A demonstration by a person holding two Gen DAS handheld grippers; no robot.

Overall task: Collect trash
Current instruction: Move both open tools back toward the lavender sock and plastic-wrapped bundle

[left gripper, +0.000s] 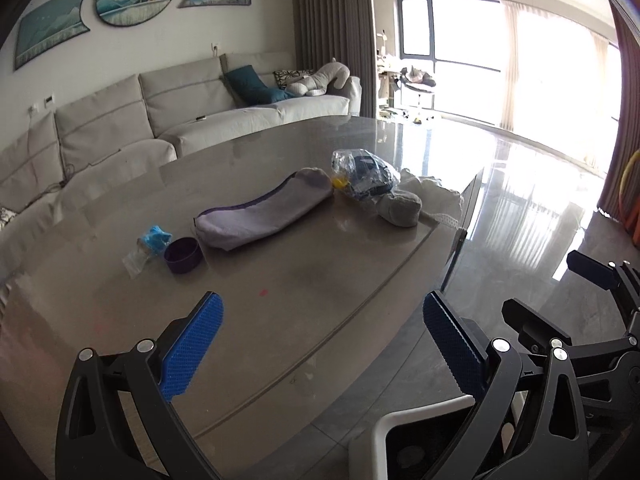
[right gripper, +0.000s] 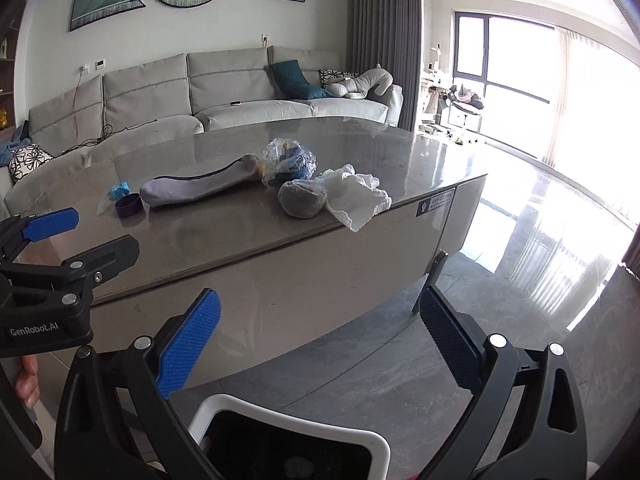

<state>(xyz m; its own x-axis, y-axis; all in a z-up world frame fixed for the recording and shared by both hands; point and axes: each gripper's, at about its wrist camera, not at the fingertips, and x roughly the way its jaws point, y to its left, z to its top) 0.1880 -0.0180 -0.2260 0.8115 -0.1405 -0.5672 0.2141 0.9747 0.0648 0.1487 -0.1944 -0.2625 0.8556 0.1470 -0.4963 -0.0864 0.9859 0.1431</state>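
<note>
On the grey table [left gripper: 304, 304] lie a crumpled clear plastic bag [left gripper: 362, 174] with blue contents, a blue wrapper [left gripper: 154, 236] on clear film, and a small purple cup [left gripper: 183, 255]. In the right wrist view the bag [right gripper: 290, 160], wrapper [right gripper: 120, 189] and cup [right gripper: 128, 204] sit further back. My left gripper [left gripper: 322, 308] hangs open over the table's near edge, holding nothing. My right gripper [right gripper: 320, 304] is open too, in front of the table's side and above a white-rimmed bin [right gripper: 296, 412] with a black liner. Both grippers stand well short of the items.
A long grey sock [left gripper: 264, 210], a balled grey sock [left gripper: 400, 208] and a white cloth [left gripper: 432, 188] also lie on the table. A grey sofa [left gripper: 200, 108] stands behind it. Shiny floor [right gripper: 540, 260] stretches right towards bright windows. A person's fingers [right gripper: 26, 380] show at the left edge.
</note>
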